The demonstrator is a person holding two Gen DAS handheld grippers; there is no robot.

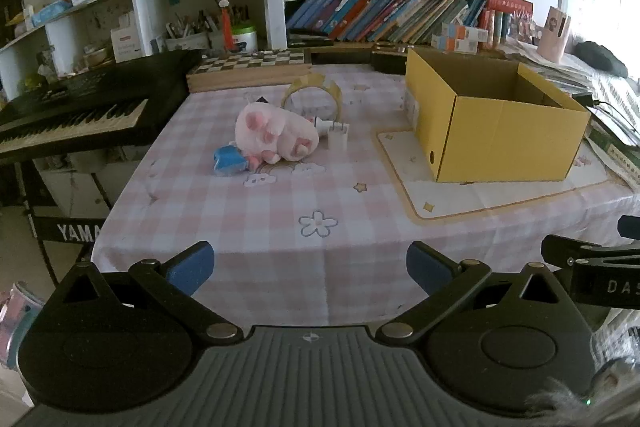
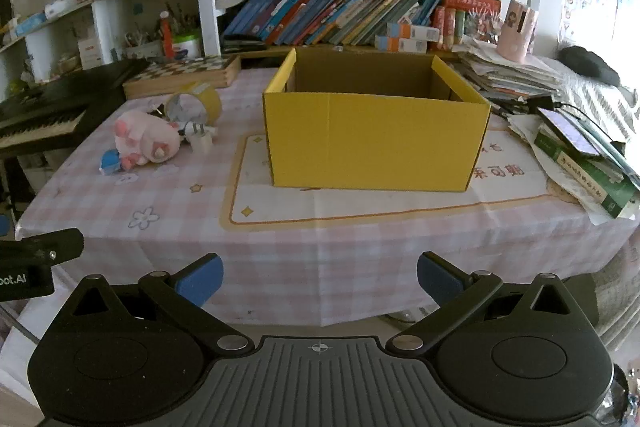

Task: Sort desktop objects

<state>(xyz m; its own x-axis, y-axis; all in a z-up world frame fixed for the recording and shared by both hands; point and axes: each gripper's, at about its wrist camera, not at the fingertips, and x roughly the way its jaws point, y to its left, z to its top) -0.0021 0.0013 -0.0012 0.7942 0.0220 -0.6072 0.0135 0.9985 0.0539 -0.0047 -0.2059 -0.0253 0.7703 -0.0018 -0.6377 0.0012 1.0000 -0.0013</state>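
A pink plush toy (image 1: pixel 276 131) (image 2: pixel 146 141) lies on the pink checked tablecloth (image 1: pixel 280 227) beside a small blue object (image 1: pixel 229 159) (image 2: pixel 109 161), a white charger plug (image 1: pixel 338 137) (image 2: pixel 202 139) and a roll of yellow tape (image 1: pixel 314 95) (image 2: pixel 200 103). An open yellow cardboard box (image 1: pixel 496 119) (image 2: pixel 376 131) stands on a paper mat to the right. My left gripper (image 1: pixel 310 269) hangs open over the table's near edge, well short of the toys. Facing the box from the near edge, my right gripper (image 2: pixel 320 279) is open and holds nothing.
A black keyboard (image 1: pixel 76 111) (image 2: pixel 44 115) stands left of the table. A wooden chessboard box (image 1: pixel 248 69) (image 2: pixel 184 75) lies at the back. Stacked books with a phone (image 2: pixel 568 131) crowd the right side. Bookshelves (image 2: pixel 340 11) rise behind.
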